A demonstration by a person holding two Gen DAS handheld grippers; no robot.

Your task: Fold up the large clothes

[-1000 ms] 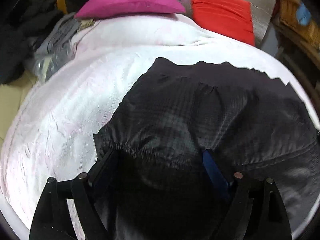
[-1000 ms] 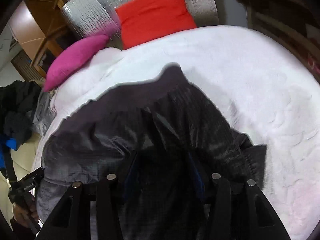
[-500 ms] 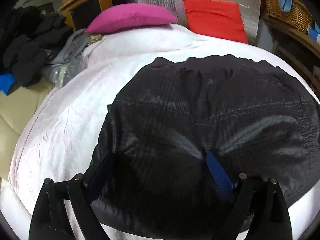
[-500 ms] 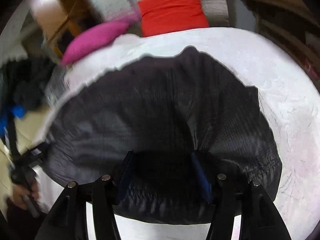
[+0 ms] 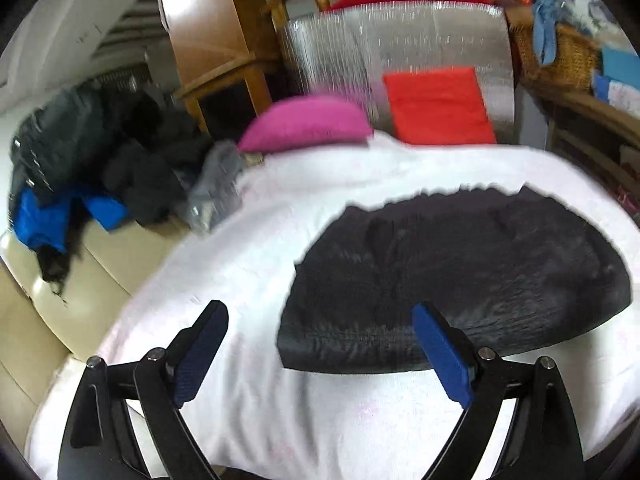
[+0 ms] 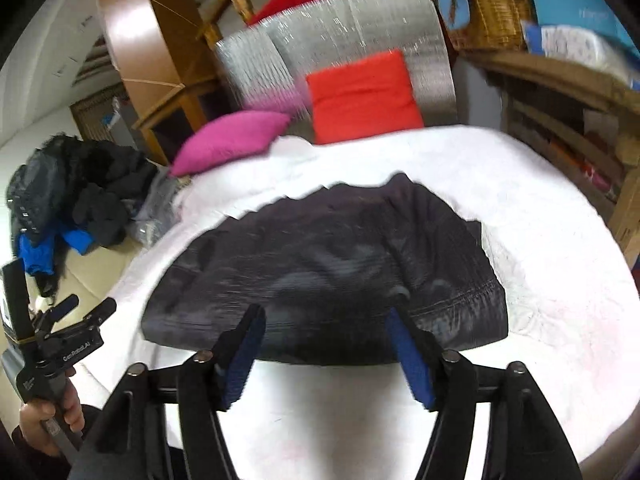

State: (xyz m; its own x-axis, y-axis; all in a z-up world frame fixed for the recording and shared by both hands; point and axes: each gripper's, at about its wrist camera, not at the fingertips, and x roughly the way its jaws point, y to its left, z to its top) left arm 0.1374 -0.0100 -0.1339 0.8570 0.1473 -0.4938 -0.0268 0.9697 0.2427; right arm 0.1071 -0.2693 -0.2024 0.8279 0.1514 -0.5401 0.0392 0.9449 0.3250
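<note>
A dark grey garment (image 5: 460,280) lies folded into a flat, rounded shape on the white bed cover (image 5: 280,248). It also shows in the right wrist view (image 6: 328,272). My left gripper (image 5: 320,320) is open and empty, raised above the garment's near left corner. My right gripper (image 6: 324,320) is open and empty, held above the garment's near edge. The left gripper (image 6: 80,310) also shows at the left of the right wrist view, held in a hand.
A pink pillow (image 5: 308,124) and a red cushion (image 5: 436,106) lie at the head of the bed against a silver panel (image 5: 400,40). A pile of dark and blue clothes (image 5: 92,168) sits on a cream sofa at the left. Wicker baskets (image 6: 492,12) stand on shelves at the right.
Both grippers have let go of the garment and pulled back and up. The garment now lies flat on the bed.
</note>
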